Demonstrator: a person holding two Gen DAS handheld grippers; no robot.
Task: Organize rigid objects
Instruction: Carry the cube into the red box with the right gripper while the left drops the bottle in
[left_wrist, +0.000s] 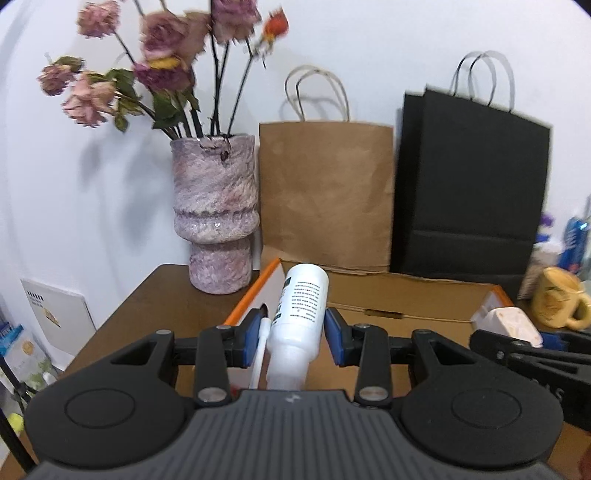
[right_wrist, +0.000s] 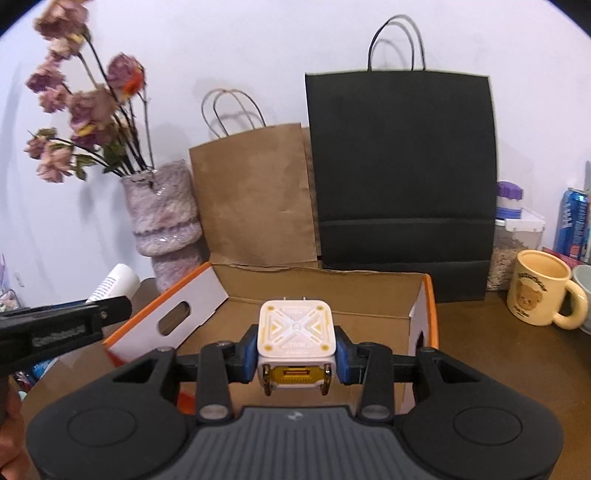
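My left gripper (left_wrist: 293, 338) is shut on a white bottle (left_wrist: 299, 314) with a printed label, held tilted above the left end of an open cardboard box (left_wrist: 406, 295). A thin white piece beside the bottle's neck sits against the left pad. My right gripper (right_wrist: 295, 352) is shut on a white and yellow charger block (right_wrist: 297, 332) with prongs pointing away, held over the middle of the box (right_wrist: 369, 291). In the right wrist view the bottle's end (right_wrist: 114, 282) and the left gripper's arm show at the left.
A pink vase (left_wrist: 216, 214) of dried flowers stands at the back left of the brown table (left_wrist: 155, 306). A brown paper bag (left_wrist: 325, 192) and a black bag (left_wrist: 469, 184) lean on the wall behind the box. A yellow mug (right_wrist: 541, 288), a can and a jar stand right.
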